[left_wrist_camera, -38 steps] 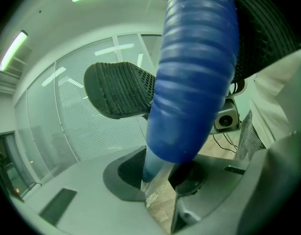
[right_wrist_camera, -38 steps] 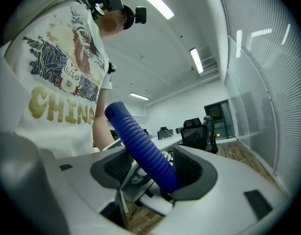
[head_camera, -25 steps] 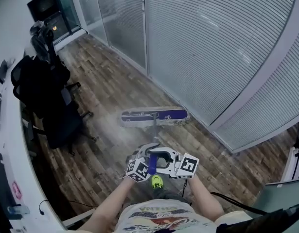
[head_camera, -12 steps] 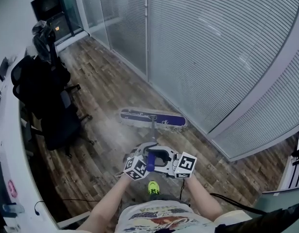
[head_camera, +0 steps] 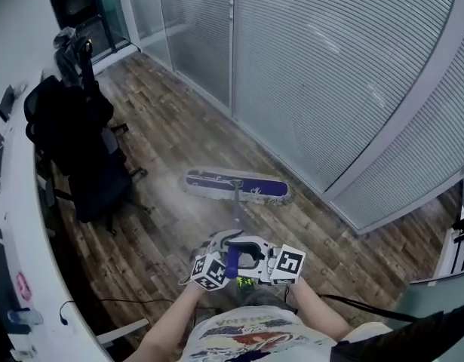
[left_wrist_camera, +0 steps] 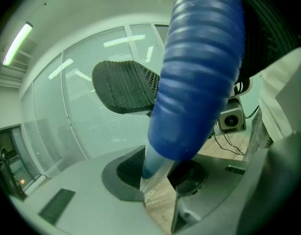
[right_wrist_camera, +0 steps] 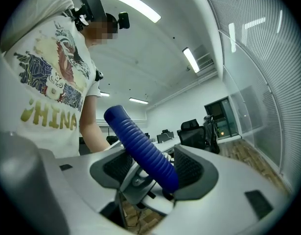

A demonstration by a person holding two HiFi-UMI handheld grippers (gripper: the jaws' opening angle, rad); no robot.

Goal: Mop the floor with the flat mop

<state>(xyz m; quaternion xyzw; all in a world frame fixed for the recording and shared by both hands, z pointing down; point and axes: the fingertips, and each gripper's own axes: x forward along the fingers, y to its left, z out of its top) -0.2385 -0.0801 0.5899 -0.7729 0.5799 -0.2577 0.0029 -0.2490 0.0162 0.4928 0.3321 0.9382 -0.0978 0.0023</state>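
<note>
left gripper (left_wrist_camera: 157,174): its pads (left_wrist_camera: 128,170) are clenched on the mop handle (left_wrist_camera: 196,72), right where the blue ribbed grip ends and the bare metal pole (head_camera: 237,208) begins; the grip rises up over the jaws and fills much of the left gripper view

right gripper (right_wrist_camera: 150,169): its jaws stand wide and grasp the thick blue grip itself, which lies slanted between the dark pads (right_wrist_camera: 189,168) and presses against the right one, its free end pointing up and left towards the person

from the head view the two grippers sit close together, side by side, near the person's body at the near middle of the scene, left one at the left, each with its marker cube facing up; both bare forearms (head_camera: 175,317) reach out to them from a white printed shirt (head_camera: 239,342)

the pole runs from the grippers down and away to the flat mop head (head_camera: 235,185), a long blue and white pad lying flat on the wood floor (head_camera: 179,130), crosswise, just beyond the grippers and near the foot of the glass wall (head_camera: 330,74) with shut blinds that fills the far right

black office chairs (head_camera: 88,164) stand at the left, well apart from the mop head, beside a white desk (head_camera: 13,225) along the left edge
</note>
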